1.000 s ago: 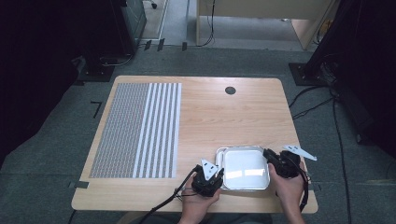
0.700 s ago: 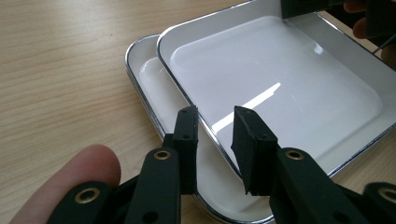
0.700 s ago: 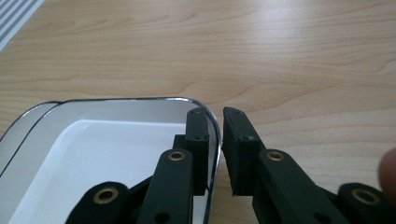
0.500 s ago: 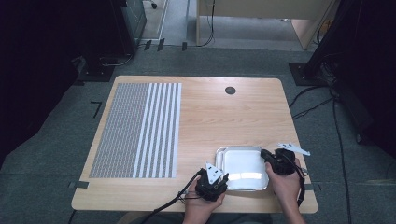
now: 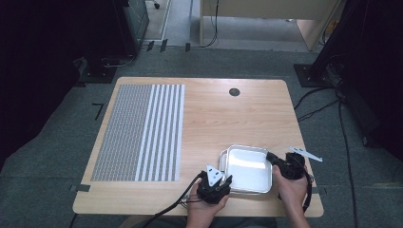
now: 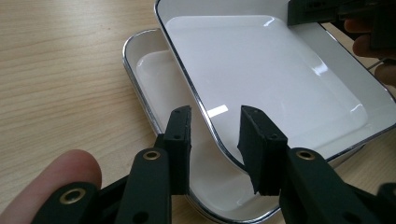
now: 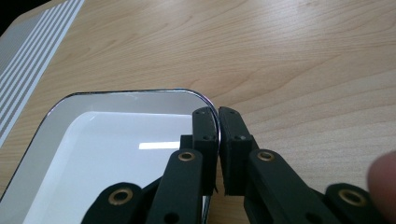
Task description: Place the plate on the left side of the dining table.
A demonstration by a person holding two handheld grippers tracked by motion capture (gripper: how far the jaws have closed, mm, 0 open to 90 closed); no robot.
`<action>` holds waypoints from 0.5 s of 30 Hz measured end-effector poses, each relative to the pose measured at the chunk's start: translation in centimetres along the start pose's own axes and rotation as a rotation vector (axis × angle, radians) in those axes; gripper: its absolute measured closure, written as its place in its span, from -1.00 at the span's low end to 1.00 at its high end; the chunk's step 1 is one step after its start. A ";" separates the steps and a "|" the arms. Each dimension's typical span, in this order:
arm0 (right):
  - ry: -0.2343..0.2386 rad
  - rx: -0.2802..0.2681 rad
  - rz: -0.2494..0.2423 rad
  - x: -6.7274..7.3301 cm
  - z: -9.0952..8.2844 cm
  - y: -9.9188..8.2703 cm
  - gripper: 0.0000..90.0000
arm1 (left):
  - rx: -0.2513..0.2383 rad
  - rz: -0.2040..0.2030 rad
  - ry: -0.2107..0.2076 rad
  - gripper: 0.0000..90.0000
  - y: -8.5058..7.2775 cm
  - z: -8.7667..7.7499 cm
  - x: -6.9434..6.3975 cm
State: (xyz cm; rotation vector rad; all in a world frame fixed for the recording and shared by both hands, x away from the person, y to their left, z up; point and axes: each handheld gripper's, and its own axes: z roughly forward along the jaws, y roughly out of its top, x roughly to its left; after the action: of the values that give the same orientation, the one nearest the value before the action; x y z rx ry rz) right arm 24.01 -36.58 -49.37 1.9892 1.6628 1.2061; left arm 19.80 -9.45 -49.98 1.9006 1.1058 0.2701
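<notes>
Gripping: my right gripper pinches the upper metal tray by its rim.
Left gripper: jaws apart, straddling that tray's edge above the lower tray.
Hidden: lower tray's far side.

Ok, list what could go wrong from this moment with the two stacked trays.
1. The right hand-held gripper pinches only the thin rim of the upper tray, so it may slip or tip.
2. The left hand-held gripper is open, straddling the upper tray's edge over the lower tray; closing there could clamp the wrong tray.
3. Both trays sit close to the table front edge and might slide off.
</notes>
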 end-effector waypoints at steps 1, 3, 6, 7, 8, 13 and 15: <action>0.001 -0.002 0.002 0.0 0.0 0.0 0.94 | 0.000 -0.001 -0.004 0.44 0.0 0.0 0.0; 0.005 -0.005 0.005 -0.1 0.0 0.0 0.94 | 0.000 -0.001 -0.007 0.44 0.0 0.0 0.0; 0.010 -0.010 0.016 -0.2 0.0 0.0 0.94 | 0.004 -0.020 -0.019 0.47 0.0 0.2 0.1; 0.009 -0.008 0.022 -0.2 -0.1 0.0 0.94 | 0.005 -0.023 -0.021 0.47 0.0 0.2 0.1; 0.010 -0.011 0.024 -0.2 -0.1 0.1 0.94 | 0.005 -0.023 -0.021 0.48 0.0 0.2 0.1; 0.011 -0.017 0.031 -0.2 -0.3 0.1 0.94 | 0.010 -0.039 -0.019 0.54 0.0 0.2 0.0; 0.010 -0.020 0.032 -0.1 -0.3 0.0 0.94 | 0.009 -0.044 -0.020 0.59 0.1 0.1 0.0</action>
State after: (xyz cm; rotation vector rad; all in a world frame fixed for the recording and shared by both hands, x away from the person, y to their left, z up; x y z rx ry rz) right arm 23.80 -36.82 -49.20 2.0085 1.6233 1.2411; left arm 19.94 -9.51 -50.00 1.8807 1.1365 0.2213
